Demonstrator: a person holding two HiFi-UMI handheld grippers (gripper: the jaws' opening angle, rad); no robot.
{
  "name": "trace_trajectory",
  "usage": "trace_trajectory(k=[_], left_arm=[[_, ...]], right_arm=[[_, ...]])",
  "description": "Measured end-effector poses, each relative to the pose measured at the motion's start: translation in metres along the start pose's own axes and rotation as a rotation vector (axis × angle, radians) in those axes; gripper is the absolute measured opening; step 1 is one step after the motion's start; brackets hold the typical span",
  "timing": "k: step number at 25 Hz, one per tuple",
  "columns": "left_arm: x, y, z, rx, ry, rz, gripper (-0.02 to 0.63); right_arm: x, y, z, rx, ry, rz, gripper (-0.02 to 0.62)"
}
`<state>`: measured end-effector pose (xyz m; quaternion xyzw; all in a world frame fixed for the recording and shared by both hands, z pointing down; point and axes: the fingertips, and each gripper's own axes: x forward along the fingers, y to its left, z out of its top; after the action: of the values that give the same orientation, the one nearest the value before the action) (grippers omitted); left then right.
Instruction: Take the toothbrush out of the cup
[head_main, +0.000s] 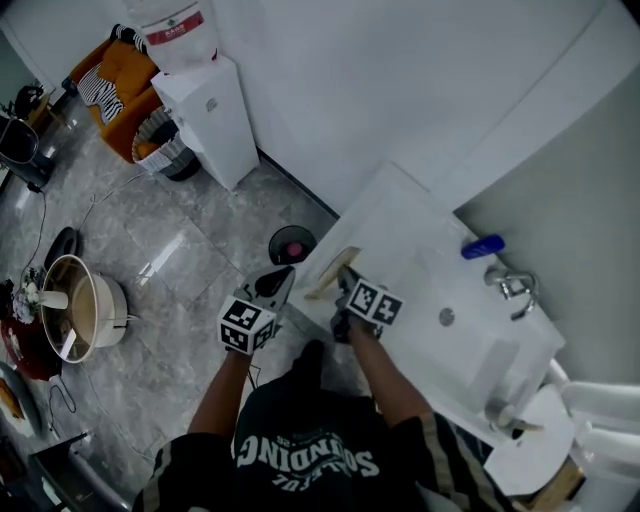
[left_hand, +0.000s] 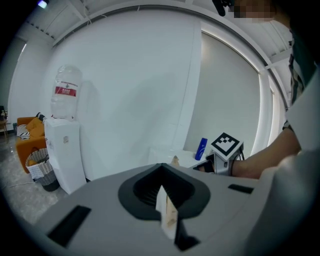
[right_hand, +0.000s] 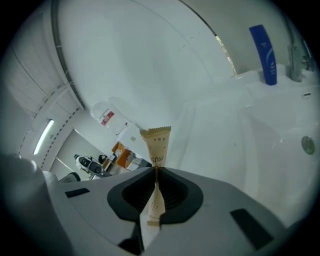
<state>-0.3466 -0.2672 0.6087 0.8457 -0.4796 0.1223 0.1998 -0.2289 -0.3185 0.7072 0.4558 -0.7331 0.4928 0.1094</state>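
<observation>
Withdrawal stage, by the look of it. Your right tool is clamped nearly shut on a tan packet, apparently the wrapped toothbrush. You hold it near the centre of the head view, over the worktop edge, with no cup around it. Next you need a bare spot to lay it down. Your left tool is closed and empty.

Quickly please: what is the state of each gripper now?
Left gripper: closed on a thin pale paper strip.
Right gripper: closed on a tan paper packet.
</observation>
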Motion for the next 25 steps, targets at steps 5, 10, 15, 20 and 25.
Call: trace_trajectory(k=[5,10,15,20,25], left_arm=[[-0.004,0.011,-0.005,0.010,0.006,0.022,-0.002],[-0.005,0.010,-0.006,0.001,0.019,0.022,-0.002],[-0.001,0.011,-0.008,0.007,0.025,0.025,-0.002],[0.001,0.006,-0.009,-0.010,0.041,0.012,-0.002],[0.004,0.001,-0.007,0.000,0.038,0.000,-0.002]], right_arm=[[0.023,-0.019,0.006,0.018,0.036,-0.040,0.021],[0.044,-0.035,0.009,0.108,0.085,-0.043,0.021],[0.060,-0.046,0.004,0.151,0.118,-0.022,0.022],[0.063,-0.045,-0.002,0.122,0.160,0.020,0.056],[0.054,-0.042,-0.002,0.051,0.166,0.042,0.081]])
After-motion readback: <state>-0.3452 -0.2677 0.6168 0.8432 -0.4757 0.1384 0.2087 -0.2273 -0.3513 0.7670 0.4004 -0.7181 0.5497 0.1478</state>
